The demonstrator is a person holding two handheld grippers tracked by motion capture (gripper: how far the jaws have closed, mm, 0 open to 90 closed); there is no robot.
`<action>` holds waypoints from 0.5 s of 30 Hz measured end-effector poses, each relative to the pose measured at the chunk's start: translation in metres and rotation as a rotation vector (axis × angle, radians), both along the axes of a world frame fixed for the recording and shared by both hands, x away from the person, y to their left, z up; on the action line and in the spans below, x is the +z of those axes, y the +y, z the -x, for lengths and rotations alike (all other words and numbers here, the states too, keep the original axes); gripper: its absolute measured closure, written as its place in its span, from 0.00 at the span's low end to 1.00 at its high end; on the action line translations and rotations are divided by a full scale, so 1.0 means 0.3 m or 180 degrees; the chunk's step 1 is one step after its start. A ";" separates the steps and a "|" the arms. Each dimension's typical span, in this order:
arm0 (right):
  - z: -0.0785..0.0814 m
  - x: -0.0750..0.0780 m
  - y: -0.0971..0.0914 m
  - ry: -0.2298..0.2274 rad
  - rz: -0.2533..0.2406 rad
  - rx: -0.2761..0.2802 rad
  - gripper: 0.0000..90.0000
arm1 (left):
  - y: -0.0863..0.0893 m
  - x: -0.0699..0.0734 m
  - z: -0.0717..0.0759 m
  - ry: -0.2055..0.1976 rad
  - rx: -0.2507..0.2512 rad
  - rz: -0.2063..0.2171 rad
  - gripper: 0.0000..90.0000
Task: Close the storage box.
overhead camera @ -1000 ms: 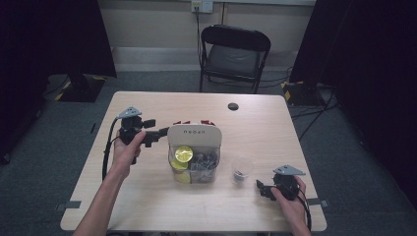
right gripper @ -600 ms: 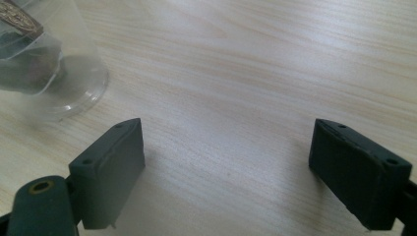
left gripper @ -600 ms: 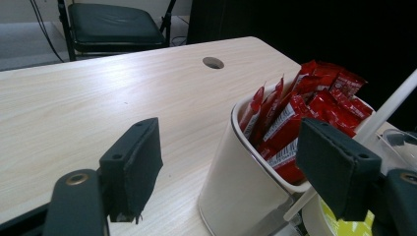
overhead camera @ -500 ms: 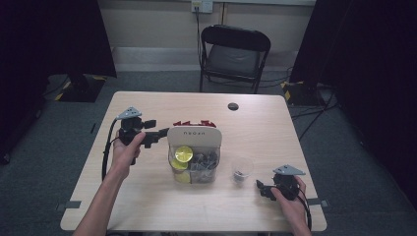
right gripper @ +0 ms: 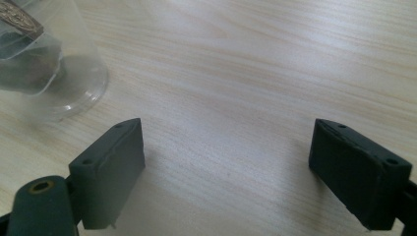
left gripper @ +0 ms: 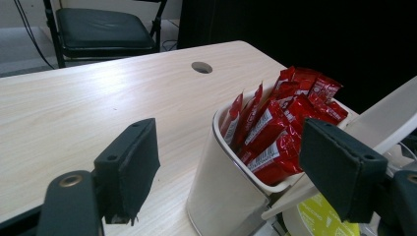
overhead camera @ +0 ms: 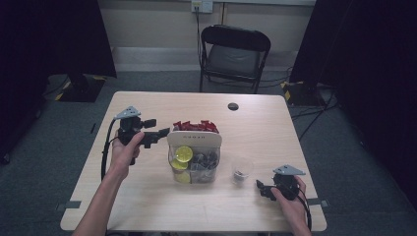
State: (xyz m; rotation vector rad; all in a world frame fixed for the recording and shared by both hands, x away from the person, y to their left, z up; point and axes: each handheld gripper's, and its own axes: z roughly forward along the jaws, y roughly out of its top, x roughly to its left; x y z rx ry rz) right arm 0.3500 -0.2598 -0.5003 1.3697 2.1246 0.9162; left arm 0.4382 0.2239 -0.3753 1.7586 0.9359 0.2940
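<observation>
A person at a wooden table (overhead camera: 147,206) holds two grippers: the left gripper (overhead camera: 160,133) has its jaws spread wide with nothing gripped, just beside the one white organiser caddy (overhead camera: 194,139), and the right gripper (overhead camera: 259,188), jaws also wide apart and empty over bare wood, sits near the one clear plastic cup (overhead camera: 241,169), which stands ahead of it and apart. The left gripper view brings out a bunch of red sachets (left gripper: 280,128), too overlapped to count, standing just ahead between its jaws. The high view adds two yellow round pieces (overhead camera: 184,154) in the caddy's front part and one black folding chair (overhead camera: 235,54).
</observation>
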 end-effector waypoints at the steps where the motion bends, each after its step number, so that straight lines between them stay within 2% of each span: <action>1: 0.000 0.000 0.000 0.0000 0.0000 0.0001 0.15 | -0.001 0.000 0.000 0.0004 -0.0004 0.0006 0.25; 15: 0.001 0.000 0.000 0.0002 0.0000 -0.0002 0.15 | -0.031 -0.006 -0.011 0.0047 -0.0094 0.0004 0.24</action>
